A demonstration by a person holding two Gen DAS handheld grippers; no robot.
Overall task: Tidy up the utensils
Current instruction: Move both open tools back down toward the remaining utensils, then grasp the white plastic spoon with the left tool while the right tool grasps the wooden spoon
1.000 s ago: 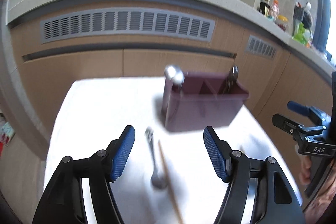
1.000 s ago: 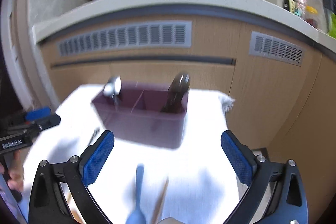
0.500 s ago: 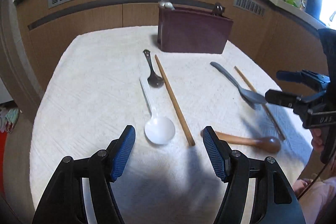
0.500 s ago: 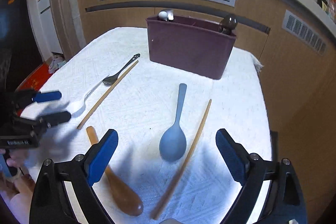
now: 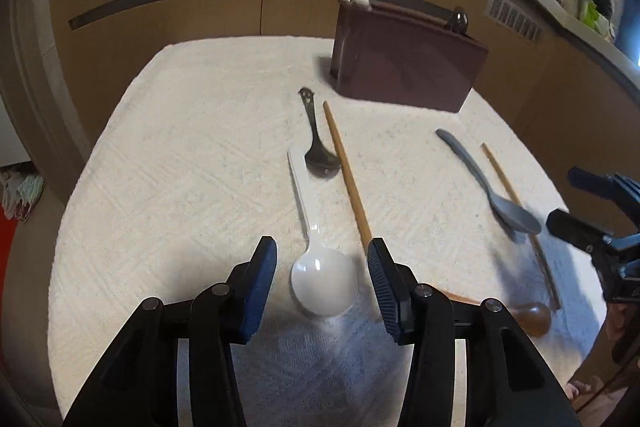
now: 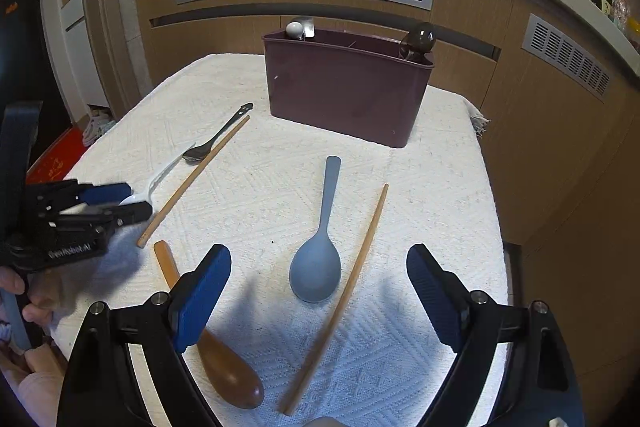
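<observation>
White cloth covers the desk (image 6: 440, 163); cabinets behind. Left tongs (image 5: 322, 269), jaws apart, have narrowed since a moment ago and now bracket the white spoon (image 5: 324, 281) bowl: pickup looks imminent. Dark spoon (image 5: 318, 143) and chopstick (image 5: 346, 171) lie beside it. Right tongs (image 6: 318, 293), wide apart, hover over grey spoon (image 6: 318, 259). Maroon caddy (image 6: 344, 91) stands behind, partly filled.

White spoon (image 5: 323, 277), grey spoon (image 6: 316, 269), chopsticks flat; maroon caddy (image 6: 344, 91) upright.
</observation>
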